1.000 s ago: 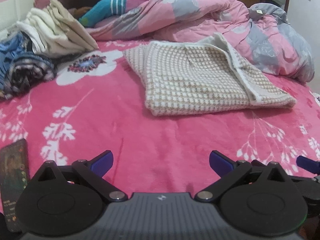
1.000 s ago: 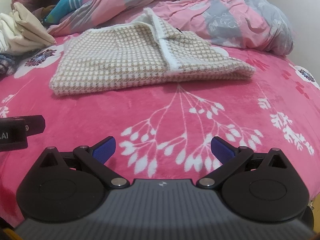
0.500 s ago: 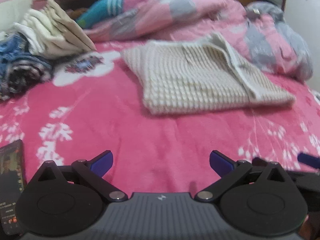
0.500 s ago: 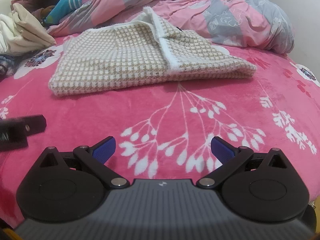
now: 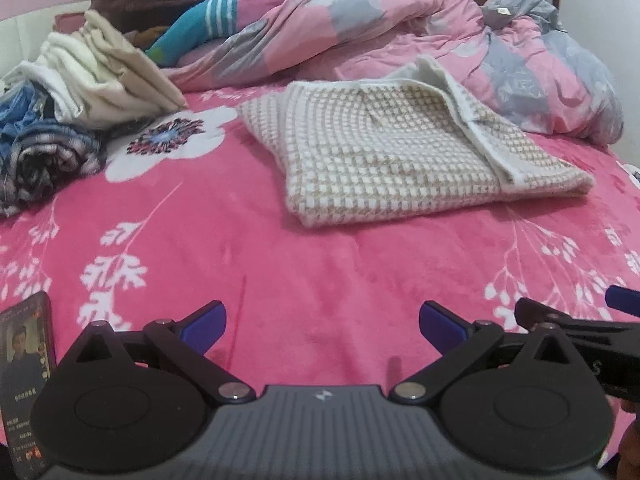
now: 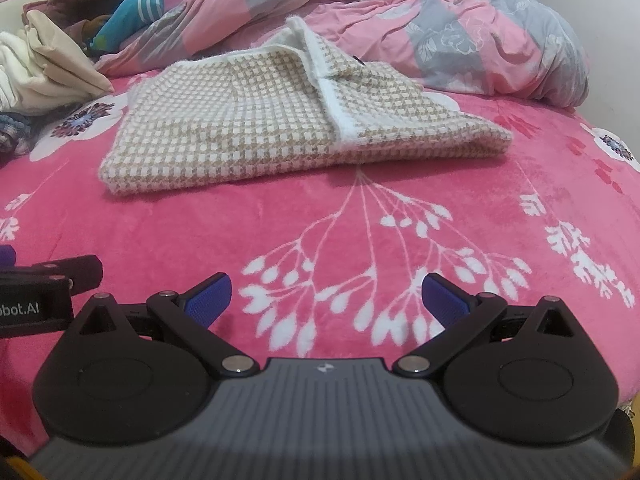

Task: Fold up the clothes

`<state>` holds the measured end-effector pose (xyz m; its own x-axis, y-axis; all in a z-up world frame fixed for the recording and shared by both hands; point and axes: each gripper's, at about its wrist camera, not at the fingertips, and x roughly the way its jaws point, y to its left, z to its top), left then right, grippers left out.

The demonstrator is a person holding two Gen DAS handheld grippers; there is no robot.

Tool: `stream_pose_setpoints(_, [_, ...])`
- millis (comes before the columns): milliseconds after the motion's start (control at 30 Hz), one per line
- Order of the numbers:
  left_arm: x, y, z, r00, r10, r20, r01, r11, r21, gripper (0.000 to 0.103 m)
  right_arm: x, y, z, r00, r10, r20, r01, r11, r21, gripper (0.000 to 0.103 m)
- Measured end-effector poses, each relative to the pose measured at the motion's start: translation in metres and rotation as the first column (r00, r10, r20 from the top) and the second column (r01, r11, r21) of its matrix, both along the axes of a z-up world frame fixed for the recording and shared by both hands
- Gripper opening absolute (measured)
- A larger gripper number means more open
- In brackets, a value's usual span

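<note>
Checked sweater (image 5: 404, 160) | folded flat | white edge flap raised

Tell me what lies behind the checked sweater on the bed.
Behind the checked sweater lies a rumpled pink and grey quilt, bunched along the back of the pink bedspread. Whatever is beneath the quilt is covered. Both grippers, left and right, are open.

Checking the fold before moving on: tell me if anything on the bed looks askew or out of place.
The checked sweater lies folded, but its white-edged top flap runs diagonally and lifts at the far end, so the fold looks uneven. A phone lies on the pink blanket by the left gripper. Nothing spilled.
</note>
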<state>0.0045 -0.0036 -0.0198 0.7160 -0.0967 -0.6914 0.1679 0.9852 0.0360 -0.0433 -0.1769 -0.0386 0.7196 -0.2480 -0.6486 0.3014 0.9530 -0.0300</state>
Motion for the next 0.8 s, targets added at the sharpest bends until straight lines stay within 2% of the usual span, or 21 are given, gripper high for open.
stream_pose_setpoints(233, [-0.003,-0.009,0.0,0.998,0.011,0.068,-0.019,0.994,0.111,0.103,0.0,0.0,0.001,1.0,0.001,0.004,-0.001,1.0,0.003,0.102])
stream_pose_setpoints(500, [0.006,0.0,-0.004,1.0,0.005,-0.026,-0.005,1.0,0.022,0.103,0.002,-0.001,0.0,1.0,-0.002,0.001,0.002,1.0,0.011,0.102])
stream_pose_setpoints(800, [0.007,0.0,-0.003,1.0,0.006,-0.026,-0.006,1.0,0.018,0.103,0.005,0.001,0.0,1.0,0.003,-0.002,-0.003,1.0,0.005,0.102])
